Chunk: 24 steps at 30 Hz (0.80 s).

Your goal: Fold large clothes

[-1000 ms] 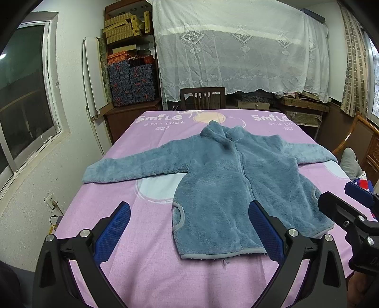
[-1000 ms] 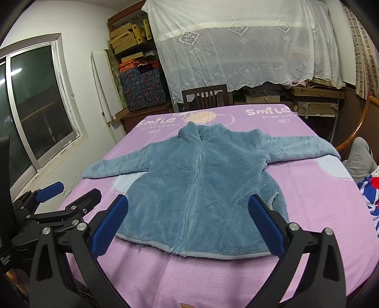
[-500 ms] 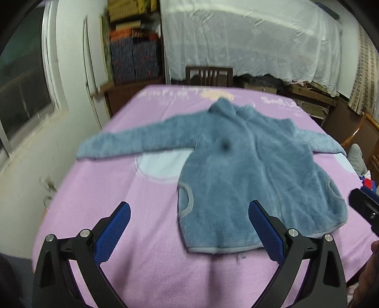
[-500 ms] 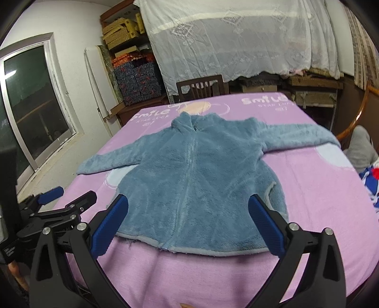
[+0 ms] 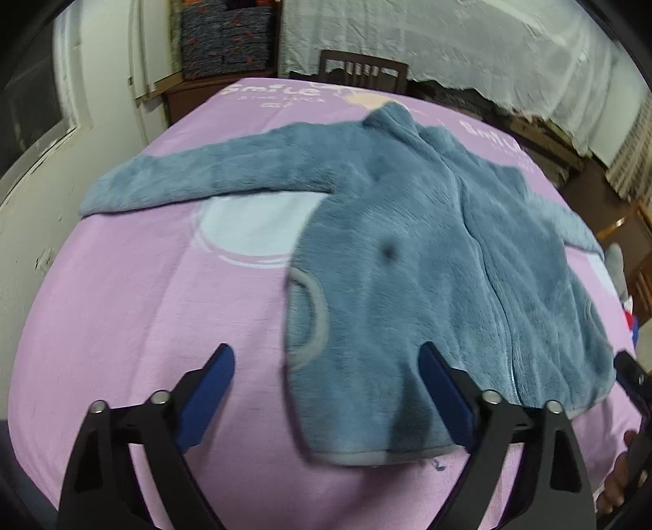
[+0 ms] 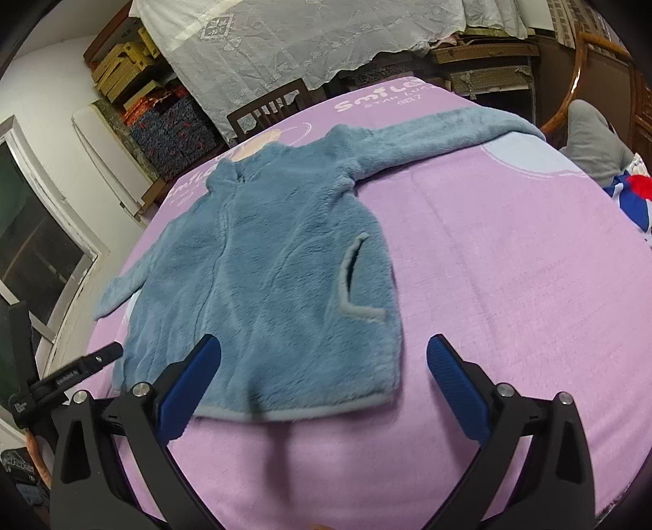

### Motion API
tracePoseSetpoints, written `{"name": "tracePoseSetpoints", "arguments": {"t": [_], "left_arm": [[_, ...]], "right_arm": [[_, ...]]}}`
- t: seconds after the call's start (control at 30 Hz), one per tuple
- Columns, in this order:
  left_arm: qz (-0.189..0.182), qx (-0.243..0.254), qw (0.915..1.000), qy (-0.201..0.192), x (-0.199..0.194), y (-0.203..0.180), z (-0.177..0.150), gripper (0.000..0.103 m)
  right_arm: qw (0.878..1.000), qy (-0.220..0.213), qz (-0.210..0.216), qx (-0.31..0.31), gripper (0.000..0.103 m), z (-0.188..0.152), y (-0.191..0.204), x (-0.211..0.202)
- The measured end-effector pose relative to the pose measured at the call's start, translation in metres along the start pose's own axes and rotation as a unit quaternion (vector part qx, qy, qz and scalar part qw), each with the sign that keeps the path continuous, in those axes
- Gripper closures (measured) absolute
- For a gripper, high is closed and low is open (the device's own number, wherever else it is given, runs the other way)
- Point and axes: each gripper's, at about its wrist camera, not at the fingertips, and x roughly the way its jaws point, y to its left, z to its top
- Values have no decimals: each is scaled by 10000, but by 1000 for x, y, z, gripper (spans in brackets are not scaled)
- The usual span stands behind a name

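Note:
A blue fleece jacket (image 5: 407, 244) (image 6: 277, 252) lies flat, front up, on the pink blanket (image 5: 142, 305) (image 6: 509, 265), sleeves spread out to both sides and collar at the far end. My left gripper (image 5: 326, 358) hovers over the jacket's near left hem corner. Its jaws are closing, with that corner seen between them, and the pads do not press on the cloth. My right gripper (image 6: 324, 346) stands open above the near right hem corner, just below the pocket trim (image 6: 350, 285). Neither gripper holds anything.
A dark wooden chair (image 5: 362, 71) (image 6: 269, 108) stands at the table's far end, in front of a white lace cloth (image 6: 305, 36). Stacked patterned boxes (image 5: 224, 36) fill the far left corner. Other clothes (image 6: 627, 183) lie off the right edge. A window runs along the left wall.
Both grippers have come down and tipped toward the jacket's near hem, so it fills more of each view. The left jaws have narrowed a little. The right view has rolled.

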Motion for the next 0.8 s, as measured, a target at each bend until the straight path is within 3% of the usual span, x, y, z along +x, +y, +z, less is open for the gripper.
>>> {"name": "tracePoseSetpoints", "arguments": {"t": [0.07,0.13,0.2,0.23,0.33,0.57,0.7,0.8], "left_arm": [[-55,114,9999,58,7,-7,-1,30],[-30,174,9997,160,15,-12,-2,44],[8,168,9998,133,17,-11,-2,46],[-7,171,9998,113,16,-10,-2,51],[0,273,9996,74,12,-9,-6,59],[-41,359,9993,48,4,0,-12,55],[260,468,9981,-293,-11,3,10,33],[118,544,9973,-480,-13,-2,51,30]], "right_arm": [[10000,-5,-32,26,12,0,-6,4],[9998,150,47,74,34,1,-8,12],[9988,398,238,180,68,-1,-15,23],[9984,487,206,199,77,-2,-16,25],[9983,517,210,171,84,-4,-21,22],[9970,726,109,-258,86,-13,-20,11],[9968,737,108,-301,73,-4,-24,-1],[9991,322,70,-248,72,21,-30,-20]]}}
